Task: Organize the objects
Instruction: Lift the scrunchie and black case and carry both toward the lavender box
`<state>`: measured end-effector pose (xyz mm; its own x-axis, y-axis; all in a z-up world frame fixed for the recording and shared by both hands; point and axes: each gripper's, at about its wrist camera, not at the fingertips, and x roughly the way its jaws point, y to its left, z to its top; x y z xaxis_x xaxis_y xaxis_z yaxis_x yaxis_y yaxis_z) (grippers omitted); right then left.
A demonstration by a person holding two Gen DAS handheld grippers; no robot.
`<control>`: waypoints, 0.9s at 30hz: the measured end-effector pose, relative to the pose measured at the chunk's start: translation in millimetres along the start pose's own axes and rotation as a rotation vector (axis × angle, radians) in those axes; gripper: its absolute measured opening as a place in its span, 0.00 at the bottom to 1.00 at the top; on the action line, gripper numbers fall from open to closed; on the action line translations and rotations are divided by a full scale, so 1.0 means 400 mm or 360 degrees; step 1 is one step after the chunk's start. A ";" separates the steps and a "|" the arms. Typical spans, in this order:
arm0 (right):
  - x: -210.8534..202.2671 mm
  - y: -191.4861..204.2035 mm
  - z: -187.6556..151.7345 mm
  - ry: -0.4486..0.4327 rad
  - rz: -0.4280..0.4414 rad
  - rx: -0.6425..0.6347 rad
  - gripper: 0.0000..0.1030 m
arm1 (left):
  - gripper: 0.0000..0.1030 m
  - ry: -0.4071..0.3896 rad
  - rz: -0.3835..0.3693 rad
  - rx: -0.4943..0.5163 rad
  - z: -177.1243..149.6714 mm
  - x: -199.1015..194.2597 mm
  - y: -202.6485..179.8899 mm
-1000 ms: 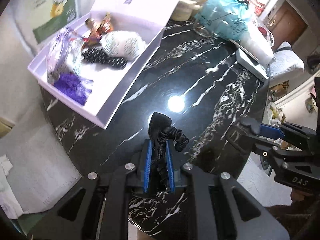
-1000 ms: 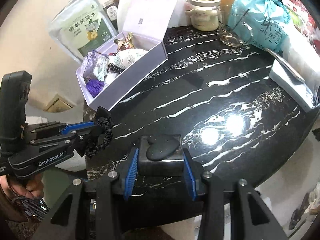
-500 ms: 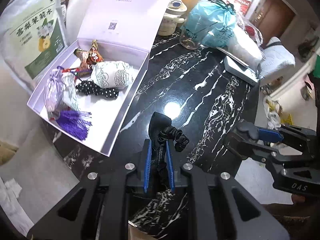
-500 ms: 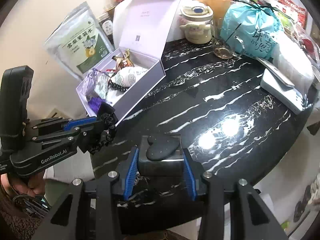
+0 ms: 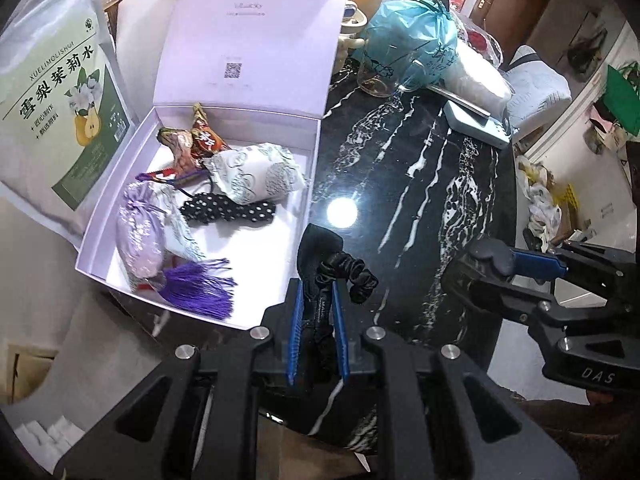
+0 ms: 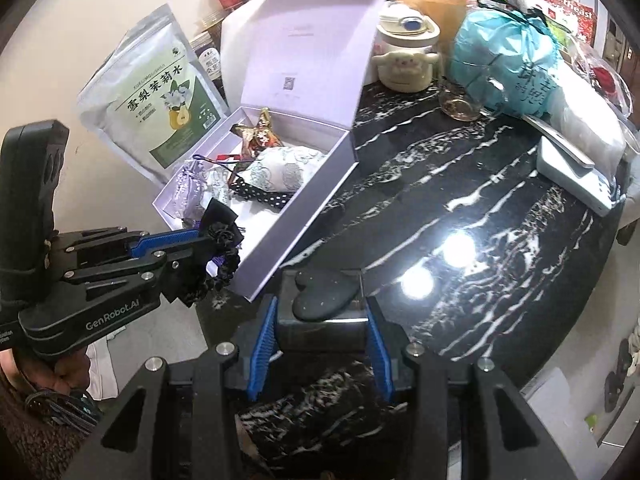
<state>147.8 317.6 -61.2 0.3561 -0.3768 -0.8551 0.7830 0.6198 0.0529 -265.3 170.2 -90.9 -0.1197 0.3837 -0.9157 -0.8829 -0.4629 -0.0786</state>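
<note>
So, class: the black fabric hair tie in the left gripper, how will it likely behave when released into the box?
The black hair tie probably flops: its ruffled loop droops beside the left gripper. Likely light, it may cling to the fingers. Unlikely to roll in the box.

Your left gripper [image 5: 316,308] and right gripper [image 6: 322,322] are matte black frames with ribbed blue finger pads [image 5: 295,320] and silver screws. White lettering marks them: "GenRobot.AI" on the left, "DAS" on the right. Your left hand [image 6: 60,372] shows bare skin, with a dark band at the wrist.
</note>
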 end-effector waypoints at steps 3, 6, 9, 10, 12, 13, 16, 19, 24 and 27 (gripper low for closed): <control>0.016 0.029 0.014 0.0011 -0.0003 -0.0022 0.41 | 0.14 -0.0007 0.0007 0.0005 0.010 0.004 0.040; 0.037 0.056 0.037 0.0032 -0.0001 -0.0041 0.41 | 0.14 -0.0007 0.0005 0.0001 0.024 0.010 0.075; 0.058 0.085 0.062 0.0047 -0.0001 -0.0084 0.41 | 0.14 -0.0013 0.0008 0.0003 0.044 0.017 0.107; 0.065 0.093 0.072 0.0053 0.0003 -0.0098 0.41 | 0.14 -0.0014 0.0011 0.0007 0.051 0.020 0.115; 0.080 0.105 0.088 0.0065 0.0011 -0.0111 0.41 | 0.14 -0.0012 0.0018 0.0015 0.066 0.027 0.132; 0.090 0.110 0.098 0.0072 0.0016 -0.0112 0.41 | 0.14 -0.0009 0.0023 0.0011 0.075 0.032 0.143; 0.115 0.120 0.124 0.0087 0.0022 -0.0119 0.41 | 0.14 -0.0005 0.0029 0.0002 0.100 0.045 0.170; 0.140 0.128 0.148 0.0098 0.0024 -0.0131 0.41 | 0.14 -0.0006 0.0039 0.0017 0.124 0.056 0.195; 0.188 0.142 0.182 0.0139 0.0026 -0.0153 0.41 | 0.14 -0.0012 0.0076 0.0058 0.161 0.074 0.226; 0.216 0.152 0.199 0.0165 0.0027 -0.0175 0.41 | 0.14 -0.0004 0.0101 0.0076 0.182 0.088 0.249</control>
<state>266.7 267.8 -90.9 0.3100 -0.2961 -0.9034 0.7148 0.6991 0.0162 -390.5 195.5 -102.2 -0.1769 0.3569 -0.9173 -0.8941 -0.4479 -0.0019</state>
